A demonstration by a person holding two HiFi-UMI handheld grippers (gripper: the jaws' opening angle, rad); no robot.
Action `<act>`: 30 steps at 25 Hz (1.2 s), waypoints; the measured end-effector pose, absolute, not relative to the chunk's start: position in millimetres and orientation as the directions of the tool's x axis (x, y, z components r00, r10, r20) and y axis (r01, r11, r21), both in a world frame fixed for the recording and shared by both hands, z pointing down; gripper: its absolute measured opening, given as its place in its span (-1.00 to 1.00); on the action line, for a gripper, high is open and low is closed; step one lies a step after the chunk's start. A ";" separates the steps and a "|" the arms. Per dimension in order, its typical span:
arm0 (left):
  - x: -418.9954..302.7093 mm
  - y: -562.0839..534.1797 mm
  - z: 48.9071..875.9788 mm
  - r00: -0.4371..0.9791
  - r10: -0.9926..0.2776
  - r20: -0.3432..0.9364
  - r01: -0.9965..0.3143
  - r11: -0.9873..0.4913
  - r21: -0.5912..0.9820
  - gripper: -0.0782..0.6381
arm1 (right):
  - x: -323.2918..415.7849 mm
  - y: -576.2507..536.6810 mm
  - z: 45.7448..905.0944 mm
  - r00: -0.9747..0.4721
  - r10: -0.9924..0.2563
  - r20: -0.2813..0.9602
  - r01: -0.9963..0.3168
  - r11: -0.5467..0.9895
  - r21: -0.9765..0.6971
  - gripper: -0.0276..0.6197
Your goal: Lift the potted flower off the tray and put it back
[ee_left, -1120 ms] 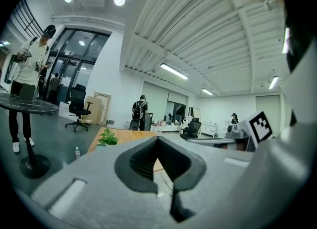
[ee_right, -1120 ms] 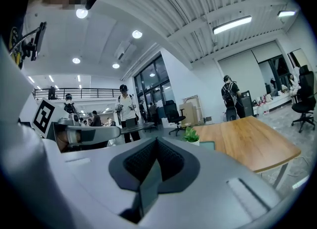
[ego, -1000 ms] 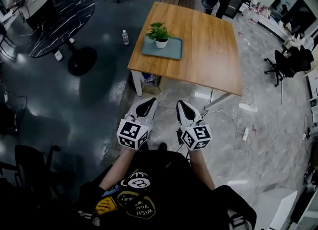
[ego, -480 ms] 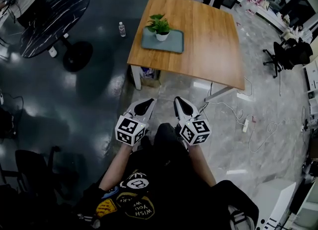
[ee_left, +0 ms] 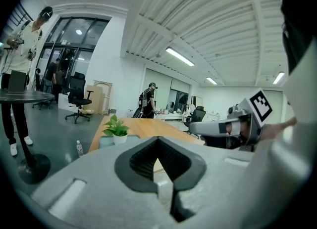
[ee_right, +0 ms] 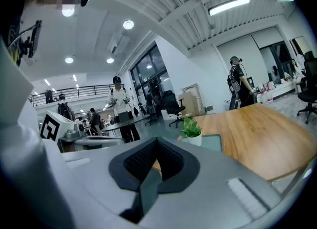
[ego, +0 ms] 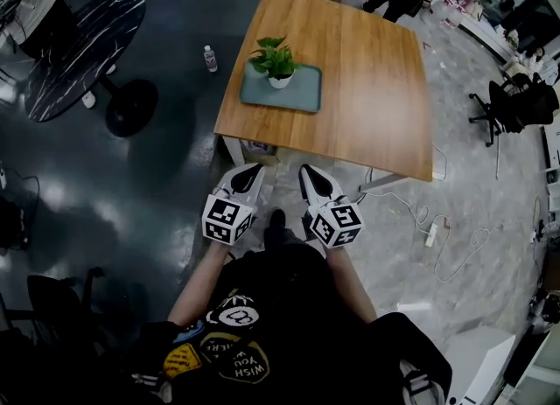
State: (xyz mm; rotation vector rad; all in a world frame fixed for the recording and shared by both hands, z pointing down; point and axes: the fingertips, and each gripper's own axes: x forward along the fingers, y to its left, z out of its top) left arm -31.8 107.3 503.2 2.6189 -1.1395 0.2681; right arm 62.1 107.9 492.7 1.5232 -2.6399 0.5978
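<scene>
Potted flower (ego: 275,64) upright on the tray (ego: 302,97), your left gripper (ego: 253,168) and right gripper (ego: 304,170) clenched empty, tray partly hidden in gripper views.

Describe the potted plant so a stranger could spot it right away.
Find the big wooden table. Near its left edge lies a grey-green tray, and the potted plant stands in the tray's far left corner. It has green leaves in a small white pot, the only thing upright on the table.

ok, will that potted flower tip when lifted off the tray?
Possibly: the potted flower spreads leaves wider than its small white pot. Pot looks smooth and rigid, maybe slippery. Probably light: it covers little of the tray.
</scene>
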 end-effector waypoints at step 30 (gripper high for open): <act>-50.4 -169.4 623.3 0.682 -0.598 0.421 -0.719 -0.655 0.233 -0.79 | 45.0 -292.1 746.3 -0.328 -0.852 0.407 -0.945 0.287 -0.161 0.82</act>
